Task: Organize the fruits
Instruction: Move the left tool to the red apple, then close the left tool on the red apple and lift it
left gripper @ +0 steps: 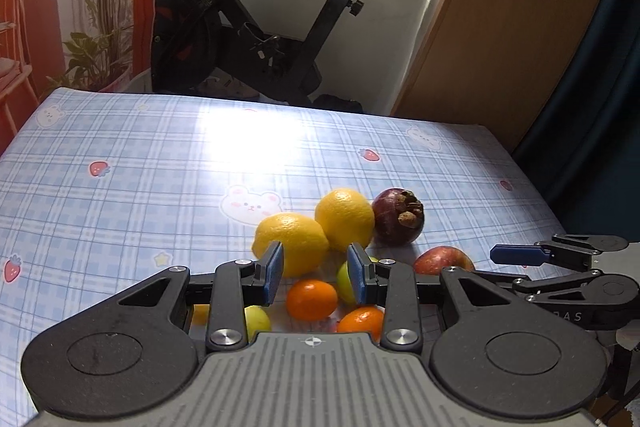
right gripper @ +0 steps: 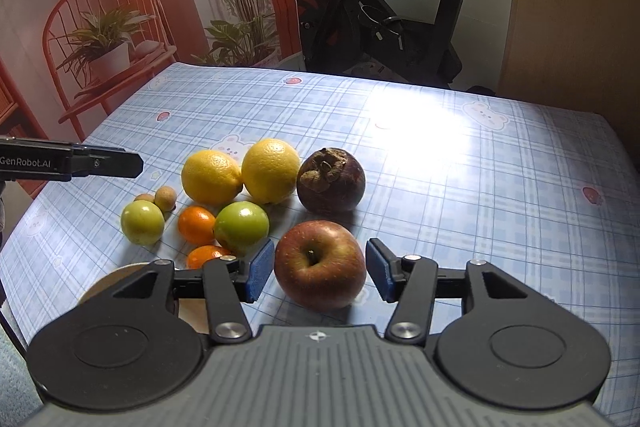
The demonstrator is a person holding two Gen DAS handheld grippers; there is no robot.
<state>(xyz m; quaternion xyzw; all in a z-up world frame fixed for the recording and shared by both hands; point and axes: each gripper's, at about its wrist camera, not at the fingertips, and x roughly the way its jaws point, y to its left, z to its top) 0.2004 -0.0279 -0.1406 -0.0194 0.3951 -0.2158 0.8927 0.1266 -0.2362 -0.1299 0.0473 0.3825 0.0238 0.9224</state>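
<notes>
Left wrist view
- Lemons: two lemons are lying side by side on the checked tablecloth; the nearer one's long axis is running left to right, its nub pointing left.
- Mangosteen: sitting just right of the lemons, tipped so its dried calyx is facing up and right.
- Left gripper: tilting down over the fruit cluster, its blue pads standing a small gap apart with nothing between them; small oranges are lying on the cloth below that gap.

Right wrist view
- Apple: sitting upright on the tablecloth, stem hollow facing up, nearest of all the fruit.
- Right gripper: angling downward, its pads standing either side of the apple with a gap on each side, gripping nothing.
- Green fruits: lying left of the apple, oranges between and below them.
- Exercise bike: standing beyond the table's far edge.
</notes>
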